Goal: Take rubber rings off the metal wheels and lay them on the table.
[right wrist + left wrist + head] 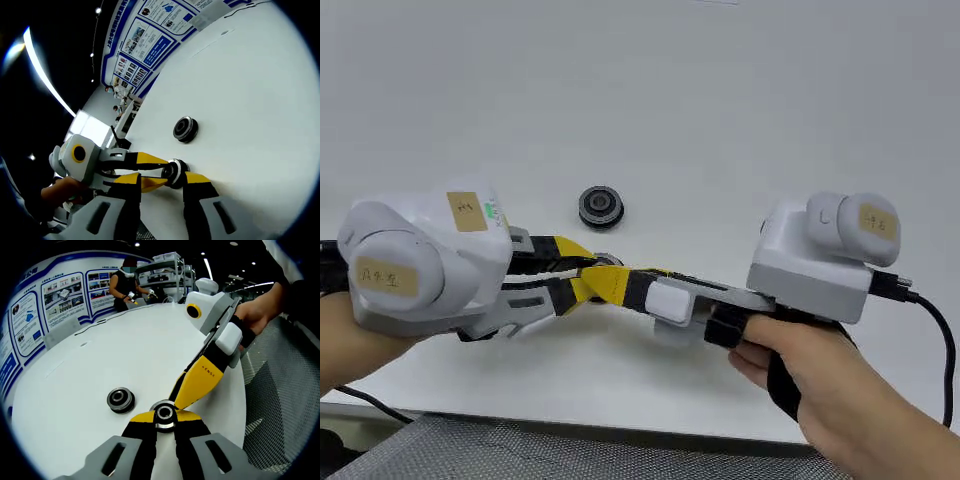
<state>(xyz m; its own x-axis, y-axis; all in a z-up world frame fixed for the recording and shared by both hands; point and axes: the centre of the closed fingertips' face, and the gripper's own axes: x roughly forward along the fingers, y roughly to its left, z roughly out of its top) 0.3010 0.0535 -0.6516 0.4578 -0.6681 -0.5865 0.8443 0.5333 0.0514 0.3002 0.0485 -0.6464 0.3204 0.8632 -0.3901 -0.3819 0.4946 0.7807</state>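
While the left gripper [165, 420] pinches one metal wheel [175, 171] near the loose wheel [601, 206], on the person's side of it and above the table [720, 120], the right gripper [170, 181] brackets its rim; whether it is clamped I cannot tell. Stripping seems to be in hand, and next calls for peeling the ring outward. Count: two wheels, two grippers.

Two wheels, near wheel [165, 415] at the tips of left gripper [165, 419] and right gripper [167, 179], far wheel [120, 400] beyond them, one table [720, 120].
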